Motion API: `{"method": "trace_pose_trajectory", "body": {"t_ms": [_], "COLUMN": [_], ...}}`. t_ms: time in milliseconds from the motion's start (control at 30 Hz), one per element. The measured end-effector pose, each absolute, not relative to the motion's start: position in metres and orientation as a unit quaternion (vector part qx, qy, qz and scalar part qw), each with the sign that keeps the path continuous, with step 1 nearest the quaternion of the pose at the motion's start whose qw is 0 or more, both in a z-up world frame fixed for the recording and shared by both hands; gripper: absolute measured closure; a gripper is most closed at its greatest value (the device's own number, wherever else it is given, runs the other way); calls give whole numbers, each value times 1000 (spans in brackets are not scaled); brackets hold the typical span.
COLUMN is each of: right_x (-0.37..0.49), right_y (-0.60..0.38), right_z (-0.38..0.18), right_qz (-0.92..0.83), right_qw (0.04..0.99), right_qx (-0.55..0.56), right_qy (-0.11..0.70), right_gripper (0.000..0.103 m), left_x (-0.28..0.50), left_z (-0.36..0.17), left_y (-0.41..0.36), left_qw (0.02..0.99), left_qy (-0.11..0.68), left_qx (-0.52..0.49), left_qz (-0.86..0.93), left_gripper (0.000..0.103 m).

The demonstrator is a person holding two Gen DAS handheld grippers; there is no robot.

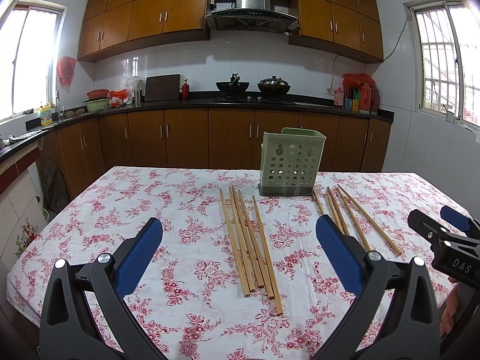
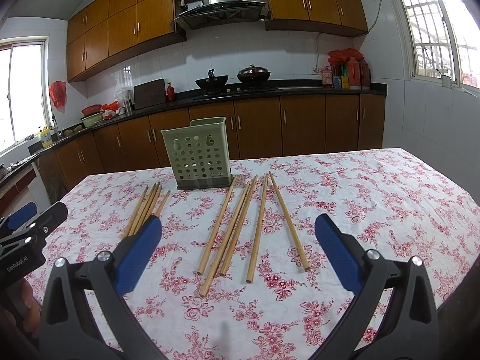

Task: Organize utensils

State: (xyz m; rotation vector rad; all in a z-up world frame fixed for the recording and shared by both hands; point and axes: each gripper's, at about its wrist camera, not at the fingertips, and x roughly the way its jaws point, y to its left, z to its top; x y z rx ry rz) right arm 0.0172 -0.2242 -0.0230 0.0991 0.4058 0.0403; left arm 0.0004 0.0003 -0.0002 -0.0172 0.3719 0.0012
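Observation:
A green perforated utensil holder (image 1: pixel 290 162) stands upright at the far middle of the floral table; it also shows in the right wrist view (image 2: pixel 200 153). Several wooden chopsticks (image 1: pixel 250 244) lie in a left group in front of it, and several more (image 1: pixel 354 219) in a right group. In the right wrist view the left group (image 2: pixel 147 210) and the right group (image 2: pixel 240 228) both show. My left gripper (image 1: pixel 240 252) is open and empty above the left group. My right gripper (image 2: pixel 238 249) is open and empty above the right group.
The floral tablecloth (image 1: pixel 135 198) covers the table, whose far edge lies behind the holder. Behind it run wooden kitchen cabinets (image 1: pixel 186 141) and a dark counter with two woks (image 1: pixel 232 85). The right gripper (image 1: pixel 444 240) shows at the right edge of the left wrist view.

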Motion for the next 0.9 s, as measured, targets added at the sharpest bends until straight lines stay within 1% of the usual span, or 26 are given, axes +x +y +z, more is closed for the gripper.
{"method": "trace_pose_trajectory", "body": {"t_ms": [900], "right_x": [24], "right_y": [-229], "right_z": [-21], "right_qz": [22], "right_qw": [977], "right_qx": [52], "right_qy": [205], "right_gripper": [4], "left_x": [-3], "left_z": [-2], "left_y": [0], "left_qw": [983], "left_qy": [186], "left_qx": [-9], "left_qz": [0], "left_gripper": [2]}}
